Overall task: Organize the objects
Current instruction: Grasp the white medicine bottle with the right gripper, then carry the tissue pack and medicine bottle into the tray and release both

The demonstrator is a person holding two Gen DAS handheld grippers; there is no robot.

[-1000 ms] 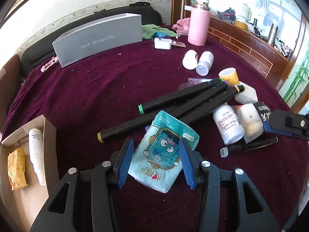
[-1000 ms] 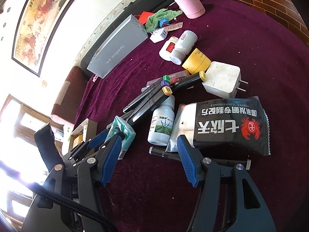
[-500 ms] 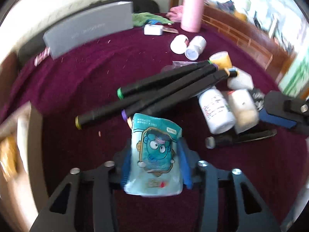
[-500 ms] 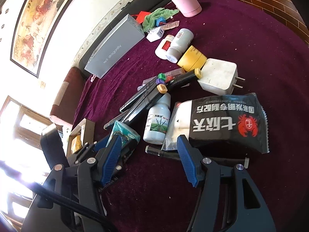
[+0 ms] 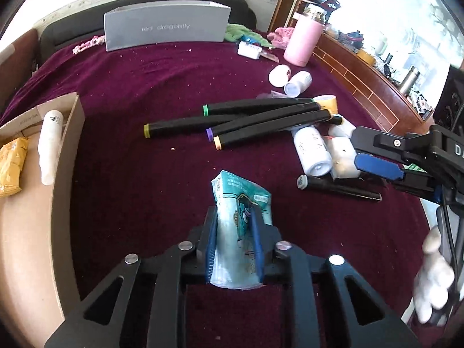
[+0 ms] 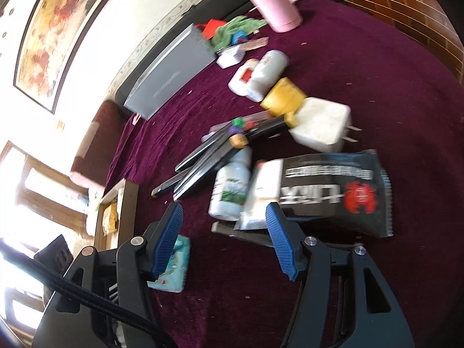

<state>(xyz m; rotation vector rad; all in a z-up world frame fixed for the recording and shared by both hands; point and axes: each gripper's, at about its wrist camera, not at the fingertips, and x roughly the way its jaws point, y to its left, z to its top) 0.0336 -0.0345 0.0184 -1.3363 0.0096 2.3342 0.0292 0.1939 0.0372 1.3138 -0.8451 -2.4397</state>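
- Since a second ago the left gripper (image 5: pixel 233 239) has just been closing, and its blue pads now pinch the teal tissue pack (image 5: pixel 240 217), which lay loose between spread jaws before; the pack has come away from the black markers (image 5: pixel 261 119) it was leaning against, toward the camera.
- The pack sits upright in the grip, its soft plastic wrap creased and squeezed narrow, so it looks securely held for carrying.
- To the left, close by, an open cardboard box (image 5: pixel 68 150) already holds a yellow packet (image 5: pixel 11 162) and a white tube (image 5: pixel 49 145); the pack is probably headed there.
- The right gripper (image 6: pixel 223 240) hovers with jaws spread and nothing between them, just before a slim black pen (image 6: pixel 232 230), a white bottle (image 6: pixel 230 188) and a glossy black snack bag (image 6: pixel 336 191), likely waiting its turn.
- Farther out, four long, matte markers with coloured end caps lie in a loose fan on the plush maroon cloth (image 5: pixel 145 75) of the tabletop.
- Beyond them are a white charger (image 6: pixel 322 124), a yellow tape roll (image 6: pixel 282 97) and two small white bottles (image 5: pixel 290 78).
- At the far edge stand a smooth pink flask (image 5: pixel 303 40) and a rigid grey box (image 5: pixel 166 26).
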